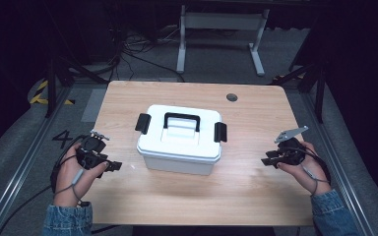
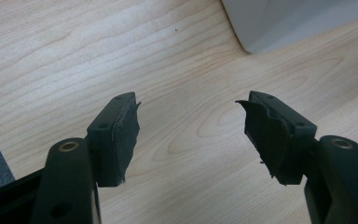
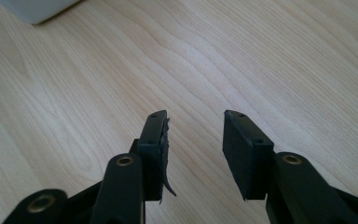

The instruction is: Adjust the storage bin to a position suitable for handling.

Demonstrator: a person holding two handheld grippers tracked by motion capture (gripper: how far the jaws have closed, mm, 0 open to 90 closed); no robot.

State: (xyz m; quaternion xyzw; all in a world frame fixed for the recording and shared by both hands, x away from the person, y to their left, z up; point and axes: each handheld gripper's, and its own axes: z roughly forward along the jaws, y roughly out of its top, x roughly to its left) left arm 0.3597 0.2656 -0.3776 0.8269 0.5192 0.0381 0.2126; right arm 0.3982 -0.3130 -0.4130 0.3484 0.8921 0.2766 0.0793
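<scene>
White lidded box (image 1: 180,141) at mid-table, both latches (image 1: 143,123) down, handle (image 1: 181,119) flat.

Smooth rounded plastic on pale wood-grain table (image 1: 256,196). Left gripper (image 1: 109,166) and right gripper (image 1: 269,158) flank the box, well apart from it, jaws spread and empty. Risk, as judged: torn, frayed pads (image 2: 126,140) could slip on slick latches; an uneven pull could skid the box.

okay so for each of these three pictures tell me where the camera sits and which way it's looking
High view: above the person's side, looking down on the wooden table, white lidded plastic box, both hands.
Left gripper view: on the left gripper, its open jaws over wood, box corner beyond.
Right gripper view: on the right gripper, jaws open over wood.
All share the tabletop.
</scene>
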